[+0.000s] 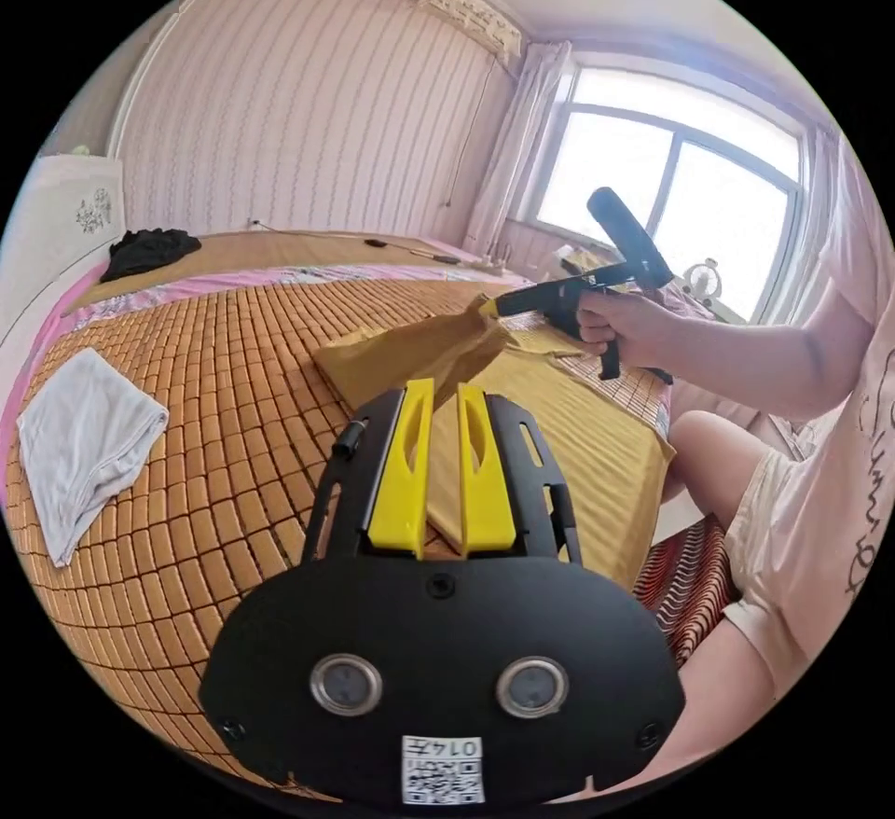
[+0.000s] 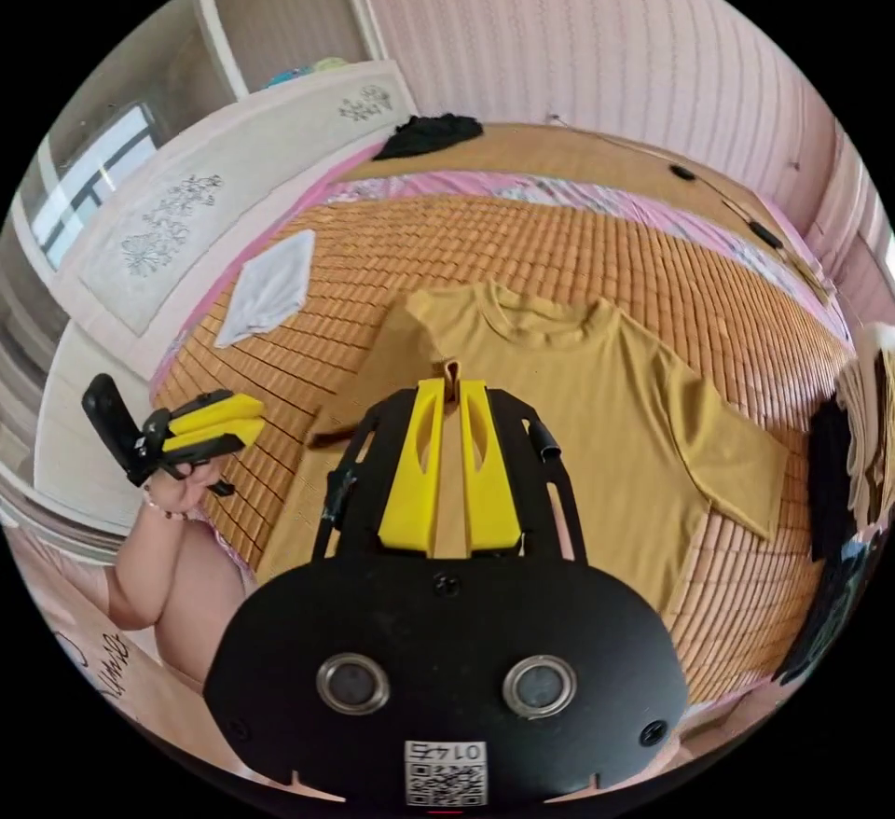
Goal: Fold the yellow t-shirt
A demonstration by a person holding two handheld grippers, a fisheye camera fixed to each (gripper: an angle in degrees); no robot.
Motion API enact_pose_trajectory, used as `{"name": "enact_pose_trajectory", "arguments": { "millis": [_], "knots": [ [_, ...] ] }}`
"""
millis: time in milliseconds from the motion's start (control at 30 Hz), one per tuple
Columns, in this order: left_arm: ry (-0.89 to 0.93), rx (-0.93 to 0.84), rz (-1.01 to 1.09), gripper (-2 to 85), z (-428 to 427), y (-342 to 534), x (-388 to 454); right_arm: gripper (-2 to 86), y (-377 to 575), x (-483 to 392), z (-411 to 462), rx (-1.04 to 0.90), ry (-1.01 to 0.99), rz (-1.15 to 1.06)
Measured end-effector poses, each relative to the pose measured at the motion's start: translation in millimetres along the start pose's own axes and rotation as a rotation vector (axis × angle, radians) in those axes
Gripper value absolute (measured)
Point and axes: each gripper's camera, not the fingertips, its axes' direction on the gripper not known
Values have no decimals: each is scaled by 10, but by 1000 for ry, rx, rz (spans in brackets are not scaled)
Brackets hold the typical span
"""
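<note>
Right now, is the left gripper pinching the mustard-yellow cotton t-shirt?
No: the left gripper hangs beside the bed with nothing between its jaws, while the right gripper pinches a fold of the yellow t-shirt.

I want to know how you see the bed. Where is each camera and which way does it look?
Left gripper view: rides the left tool, faces the window across the mustard-yellow cotton t-shirt; shows a hand, arm and knee.
Right gripper view: rides the right tool, pinching a shirt fold, faces the headboard; shows a hand.
Shared: the t-shirt, the woven bamboo mat, the white cloth, each other's tool.
</note>
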Motion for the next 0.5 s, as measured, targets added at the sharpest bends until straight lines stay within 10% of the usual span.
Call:
{"name": "enact_pose_trajectory", "arguments": {
  "millis": [500],
  "knots": [
    [-168, -232, -148, 53, 860, -43, 8, 63, -639, -665, 901, -78, 8, -295]
  ]
}}
